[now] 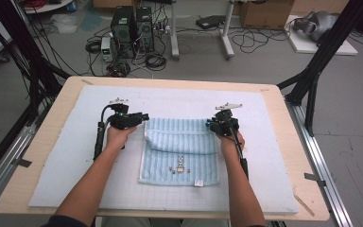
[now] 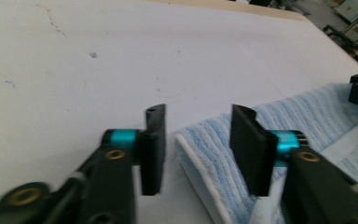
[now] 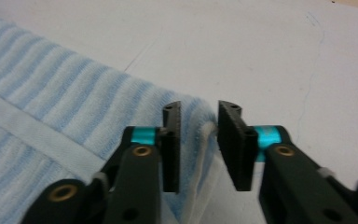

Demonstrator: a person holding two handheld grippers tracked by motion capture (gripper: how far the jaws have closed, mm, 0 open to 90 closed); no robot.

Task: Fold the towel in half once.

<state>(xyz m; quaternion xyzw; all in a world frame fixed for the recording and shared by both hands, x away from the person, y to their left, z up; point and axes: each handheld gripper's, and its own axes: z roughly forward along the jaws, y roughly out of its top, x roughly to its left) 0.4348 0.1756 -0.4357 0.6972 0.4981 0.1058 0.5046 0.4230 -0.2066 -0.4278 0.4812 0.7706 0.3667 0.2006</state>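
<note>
Towel (image 1: 179, 151) edge lies between both parted grippers, left (image 2: 198, 140) and right (image 3: 199, 140)

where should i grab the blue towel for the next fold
Probably grip the blue towel at the two ends of its doubled far edge, where the cloth lies thick and raised. Come in from the left and right sides, low along the white mat, one jaw under the fold.
</note>
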